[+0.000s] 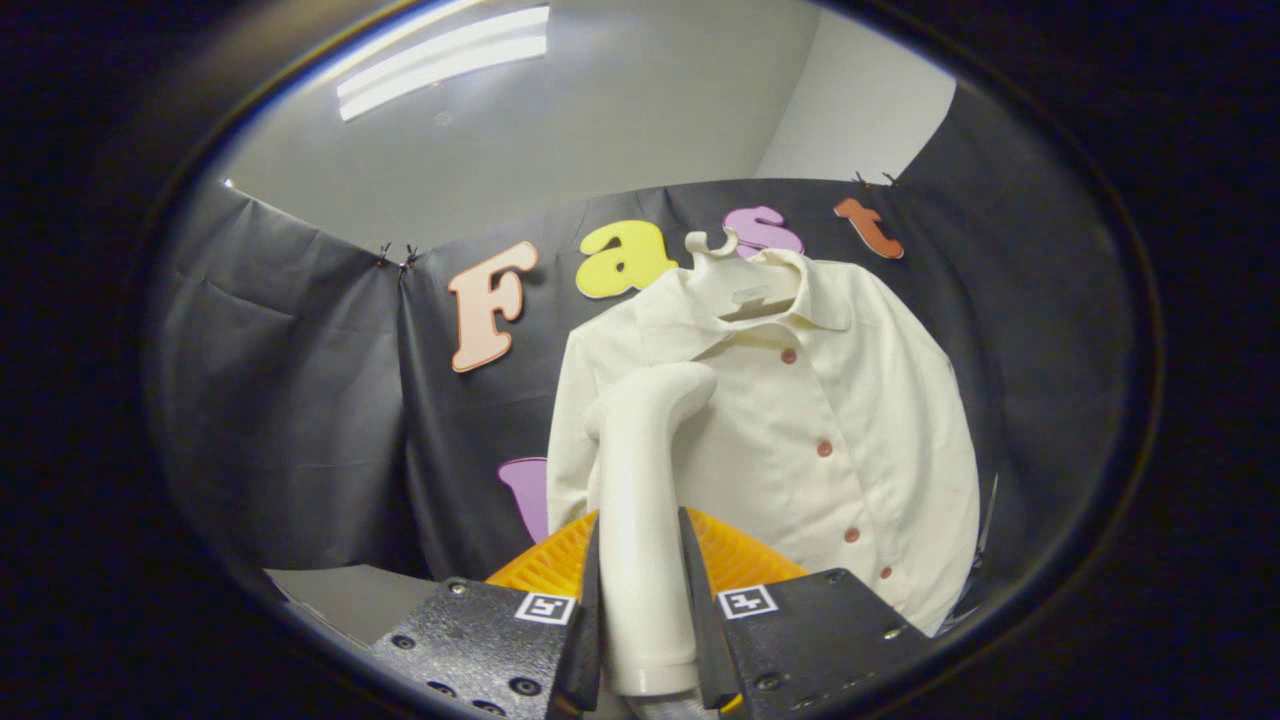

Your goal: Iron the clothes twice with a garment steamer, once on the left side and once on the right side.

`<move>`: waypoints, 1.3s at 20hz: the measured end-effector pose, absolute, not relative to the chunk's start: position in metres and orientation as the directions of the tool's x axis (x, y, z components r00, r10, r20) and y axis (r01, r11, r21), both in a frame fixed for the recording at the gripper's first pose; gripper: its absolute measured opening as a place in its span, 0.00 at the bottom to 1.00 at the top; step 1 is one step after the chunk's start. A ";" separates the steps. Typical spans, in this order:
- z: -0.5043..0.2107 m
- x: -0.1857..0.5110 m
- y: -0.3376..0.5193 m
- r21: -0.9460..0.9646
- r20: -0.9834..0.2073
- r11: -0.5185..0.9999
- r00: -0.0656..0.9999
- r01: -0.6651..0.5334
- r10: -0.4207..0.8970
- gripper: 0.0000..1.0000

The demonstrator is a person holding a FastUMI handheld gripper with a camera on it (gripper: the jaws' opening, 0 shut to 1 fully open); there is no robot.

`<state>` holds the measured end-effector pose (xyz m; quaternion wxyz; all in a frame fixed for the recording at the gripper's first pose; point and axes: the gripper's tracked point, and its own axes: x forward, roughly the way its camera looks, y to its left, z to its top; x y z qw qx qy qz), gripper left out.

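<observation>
Steamer (645, 500): smooth, pale plastic; straight handle bending into a rounded head that points right, against the shirt's left front.
Shirt (800, 440): cream cloth, collared, a row of reddish buttons; hangs on a pale hanger (735, 272) before the booth wall.
Basket (735, 560): orange plastic lattice, behind the fingers, below the shirt.
Gripper (642, 610): points up along the handle; both fingers clenched on the steamer's handle.

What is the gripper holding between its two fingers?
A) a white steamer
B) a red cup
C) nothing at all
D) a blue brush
A: the gripper has both fingers pressed on the handle of the white garment steamer, whose head points up at the cream shirt hanging on a hanger beyond it.
</observation>
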<state>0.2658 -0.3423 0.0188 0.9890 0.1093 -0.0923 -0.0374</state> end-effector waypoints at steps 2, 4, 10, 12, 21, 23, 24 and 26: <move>0.007 0.264 -0.343 0.240 0.165 0.970 0.983 0.043 -0.085 0.37; -0.003 0.263 -0.344 0.247 0.159 0.968 0.984 0.036 -0.077 0.37; -0.037 0.253 -0.349 0.291 0.124 0.956 0.990 0.026 -0.064 0.37; -0.053 0.248 -0.351 0.305 0.105 0.952 0.993 0.025 -0.060 0.37; -0.139 0.232 -0.352 0.312 -0.008 0.949 0.999 0.042 -0.042 0.37; -0.153 0.228 -0.351 0.324 -0.020 0.945 0.999 0.039 -0.034 0.37; -0.161 0.228 -0.350 0.335 -0.028 0.942 0.999 0.036 -0.028 0.37; -0.177 0.224 -0.349 0.350 -0.046 0.936 0.999 0.035 -0.020 0.38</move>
